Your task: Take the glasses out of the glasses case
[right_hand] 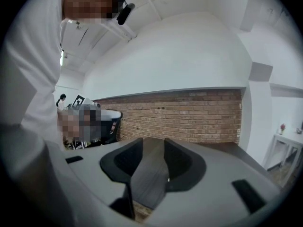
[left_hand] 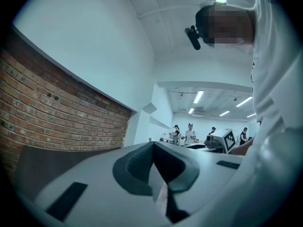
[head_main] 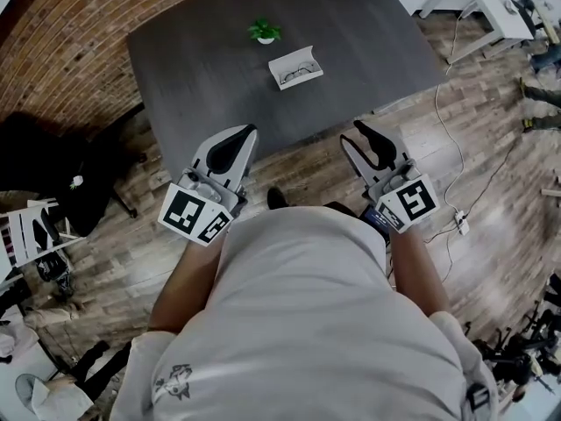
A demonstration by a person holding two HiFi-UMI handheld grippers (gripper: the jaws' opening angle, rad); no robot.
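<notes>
The left tool (head_main: pixel 248 135) sits at the near edge of the dark surface (head_main: pixel 193 68), tips pressed together, empty. Past a small potted plant (head_main: pixel 264 32), the open white case (head_main: pixel 295 67) holds the glasses (head_main: pixel 299 71). The right tool (head_main: pixel 362 132) is slightly spread, empty.

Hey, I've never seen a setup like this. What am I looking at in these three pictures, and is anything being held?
A person holds a two-jawed claw in each hand. The head view looks down from their head at the left claw, the right claw and a dark table bearing an open glasses case with glasses inside, plus a small plant. The other two cameras ride on the claws. Left jaws meet, right jaws stand slightly apart; neither holds anything.
</notes>
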